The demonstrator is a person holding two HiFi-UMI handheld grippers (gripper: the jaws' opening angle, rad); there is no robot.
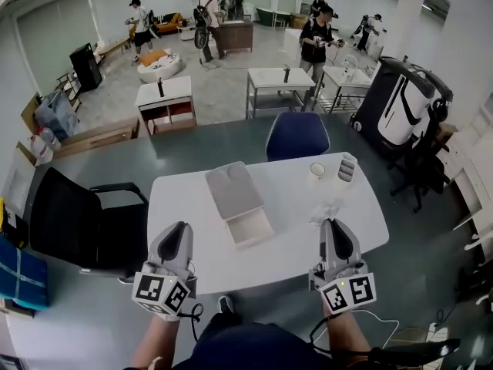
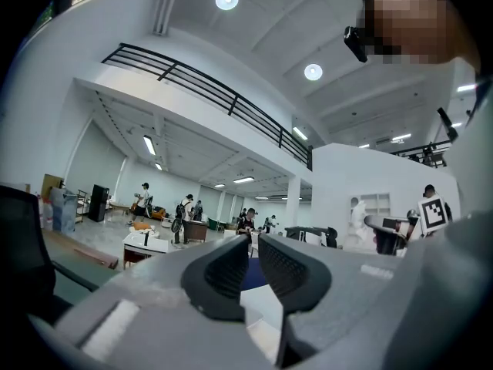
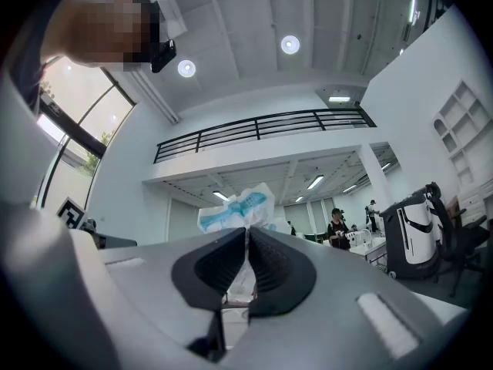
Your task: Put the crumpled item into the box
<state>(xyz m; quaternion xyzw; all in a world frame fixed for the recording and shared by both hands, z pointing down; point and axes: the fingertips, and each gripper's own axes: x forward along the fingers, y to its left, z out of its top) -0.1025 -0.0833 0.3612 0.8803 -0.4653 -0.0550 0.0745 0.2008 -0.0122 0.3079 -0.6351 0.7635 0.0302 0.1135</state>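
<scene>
A shallow white box (image 1: 249, 229) lies open in the middle of the white table (image 1: 185, 199), its grey lid (image 1: 233, 190) folded back behind it. The crumpled item (image 1: 327, 209), a white wrapper with blue print, is at the table's right front, at the tip of my right gripper (image 1: 333, 224). In the right gripper view the jaws of that gripper (image 3: 247, 233) are shut on the wrapper (image 3: 235, 209), which sticks up above them. My left gripper (image 1: 178, 227) hangs over the table's front left edge. Its jaws (image 2: 254, 245) stand close together with nothing between them.
A small white cup (image 1: 317, 170) and a grey-and-white object (image 1: 347, 167) stand at the table's far right. A blue chair (image 1: 297, 135) is behind the table and a black chair (image 1: 73, 222) to its left. People stand among desks far back.
</scene>
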